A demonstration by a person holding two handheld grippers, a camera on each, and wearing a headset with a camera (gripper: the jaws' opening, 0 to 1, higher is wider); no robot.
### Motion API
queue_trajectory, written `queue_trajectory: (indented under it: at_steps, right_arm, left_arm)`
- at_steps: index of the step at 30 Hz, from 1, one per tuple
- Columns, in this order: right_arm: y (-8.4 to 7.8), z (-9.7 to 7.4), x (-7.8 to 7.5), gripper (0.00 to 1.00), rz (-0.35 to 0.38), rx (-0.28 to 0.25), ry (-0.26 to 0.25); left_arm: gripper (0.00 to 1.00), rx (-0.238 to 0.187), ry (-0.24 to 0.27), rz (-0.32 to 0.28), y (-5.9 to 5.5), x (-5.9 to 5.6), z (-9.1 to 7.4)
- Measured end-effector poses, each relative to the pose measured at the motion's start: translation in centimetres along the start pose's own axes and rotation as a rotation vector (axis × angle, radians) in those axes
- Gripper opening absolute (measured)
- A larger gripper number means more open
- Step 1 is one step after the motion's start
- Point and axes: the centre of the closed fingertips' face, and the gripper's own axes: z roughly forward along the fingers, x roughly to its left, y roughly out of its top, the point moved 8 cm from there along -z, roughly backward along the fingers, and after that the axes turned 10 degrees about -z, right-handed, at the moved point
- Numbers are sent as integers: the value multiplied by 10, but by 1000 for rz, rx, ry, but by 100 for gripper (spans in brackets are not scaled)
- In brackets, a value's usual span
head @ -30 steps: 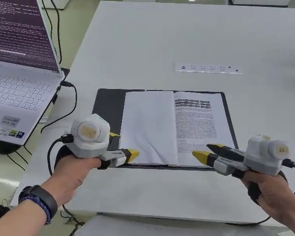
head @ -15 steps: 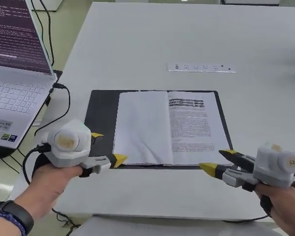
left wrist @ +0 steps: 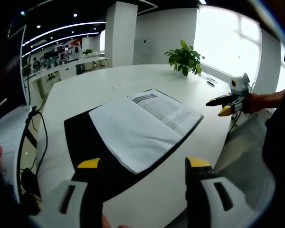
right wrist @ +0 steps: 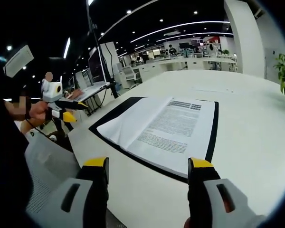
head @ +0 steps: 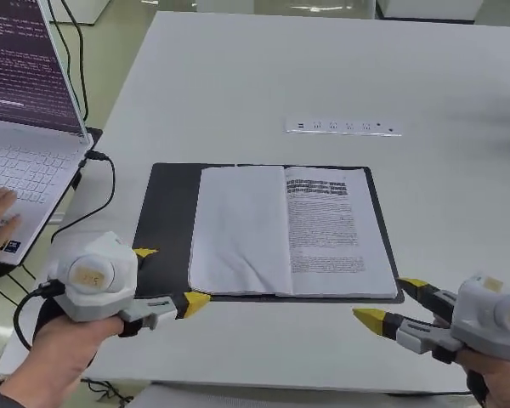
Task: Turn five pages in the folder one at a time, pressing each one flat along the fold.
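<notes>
The black folder (head: 166, 221) lies open and flat on the white table, a blank page (head: 238, 229) on its left and a printed page (head: 327, 229) on its right. My left gripper (head: 166, 278) is open at the folder's near left corner, off the paper, nothing between its yellow tips. My right gripper (head: 391, 303) is open just past the near right corner, above bare table. In the left gripper view the folder (left wrist: 80, 137) lies ahead of the left gripper (left wrist: 143, 163). The folder (right wrist: 109, 121) sits ahead of the right gripper (right wrist: 148, 162) in the right gripper view.
An open laptop (head: 21, 127) stands at the left with a hand (head: 0, 217) on its keyboard and a black cable (head: 102, 191) running toward the folder. A white power strip (head: 342, 127) lies beyond the folder. The table's near edge (head: 280, 378) is close below both grippers.
Both grippers have drawn back toward me and down off the folder's near edge. The camera has tilted, so the folder sits slightly lower. A hand has come onto the laptop.
</notes>
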Motion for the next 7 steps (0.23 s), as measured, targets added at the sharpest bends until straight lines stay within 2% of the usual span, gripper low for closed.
queue_trajectory:
  at_steps: [7]
  right_arm:
    - [4,2,0,67,-9,-1,2]
  left_arm:
    - [72,-10,3,1,2,-2,0]
